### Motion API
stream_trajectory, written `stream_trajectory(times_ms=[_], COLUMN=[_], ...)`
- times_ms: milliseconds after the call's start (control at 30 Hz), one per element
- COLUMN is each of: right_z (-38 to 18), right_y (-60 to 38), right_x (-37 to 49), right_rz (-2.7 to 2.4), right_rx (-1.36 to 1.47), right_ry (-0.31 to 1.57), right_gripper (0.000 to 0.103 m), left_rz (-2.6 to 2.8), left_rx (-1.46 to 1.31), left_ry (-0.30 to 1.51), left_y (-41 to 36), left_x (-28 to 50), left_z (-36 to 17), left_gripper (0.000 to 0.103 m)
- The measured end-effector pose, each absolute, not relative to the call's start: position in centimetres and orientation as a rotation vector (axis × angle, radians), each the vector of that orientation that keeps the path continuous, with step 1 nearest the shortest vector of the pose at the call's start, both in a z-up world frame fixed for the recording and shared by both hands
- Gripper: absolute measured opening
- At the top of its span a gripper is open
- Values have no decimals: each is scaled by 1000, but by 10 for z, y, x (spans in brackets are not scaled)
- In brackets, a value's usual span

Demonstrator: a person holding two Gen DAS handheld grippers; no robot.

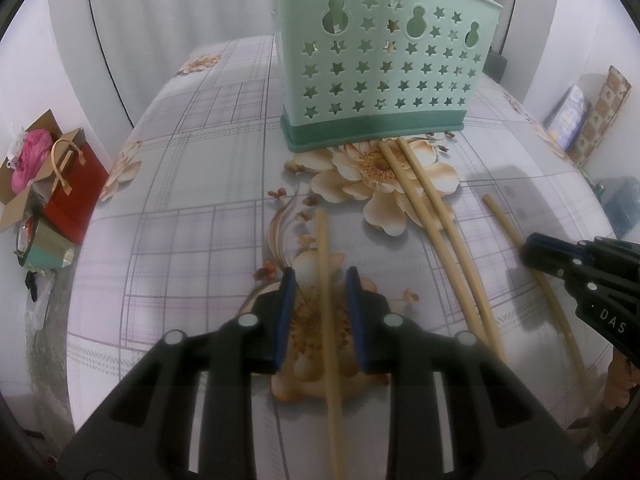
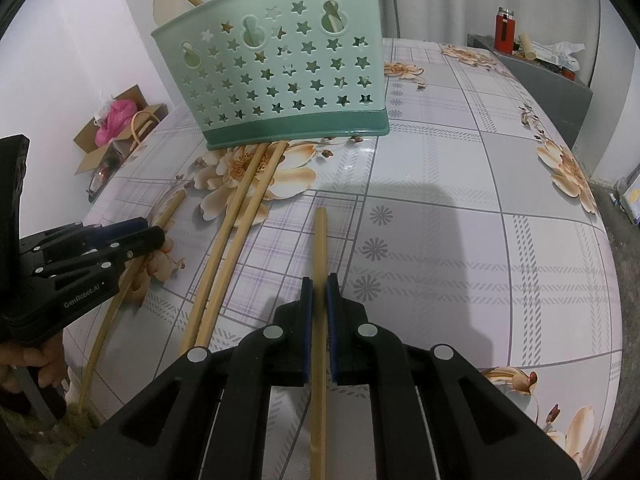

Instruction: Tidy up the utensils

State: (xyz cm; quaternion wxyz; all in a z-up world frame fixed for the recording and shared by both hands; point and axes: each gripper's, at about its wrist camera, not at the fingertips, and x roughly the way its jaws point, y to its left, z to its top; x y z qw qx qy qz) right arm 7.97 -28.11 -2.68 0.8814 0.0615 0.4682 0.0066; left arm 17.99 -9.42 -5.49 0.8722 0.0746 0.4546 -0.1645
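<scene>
Lying loose on the flowered surface [image 2: 460,168] are four bamboo chopsticks, all short of the green star-punched holder [image 1: 376,60] that stands upright behind them. One chopstick [image 2: 319,320] runs straight between the blue pads of the right claw [image 2: 320,292], whose jaws are together and clamped on it, its far end pointing toward the holder. A second chopstick [image 1: 328,320] lies between the pads of the left claw [image 1: 321,280], but those jaws stand apart with a gap on either side, so nothing is gripped there yet. The other two, a pair of chopsticks [image 1: 432,216], lie side by side between the claws, their far tips just at the holder's dark base. Judging by this, the job is partly done: the holder already has a few utensils poking out of its top, among them a stick and what looks like a spoon handle, though how many I cannot tell. Four chopsticks are left to go in. Off the surface sit a cardboard box [image 1: 24,184] and a red bag [image 1: 76,196].
</scene>
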Motion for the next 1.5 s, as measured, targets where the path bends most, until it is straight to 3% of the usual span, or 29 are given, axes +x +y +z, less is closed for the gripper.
stream_trajectory(times_ms=[233,333,367,733,1500], right_z=[-27,-27,-27,-26,-27], right_y=[-282,-282,-282,-282,-287], right_x=[79,80,79,79,79], right_rz=[14,16,16,13,31], right_rx=[131,133,132,135,166], right_ry=[974,974,975,973,963], right_gripper=[7,7,7,7,7], left_rz=[-337,-339,-343,-421,-388], left_rx=[176,177,167,-169,154], left_ry=[940,934,937,1023,1017], left_y=[-93,-91,-90,-42,-80], left_x=[190,197,200,203,199], left_z=[-55,-55,-54,-60,-55], left_gripper=[21,6,5,5,6])
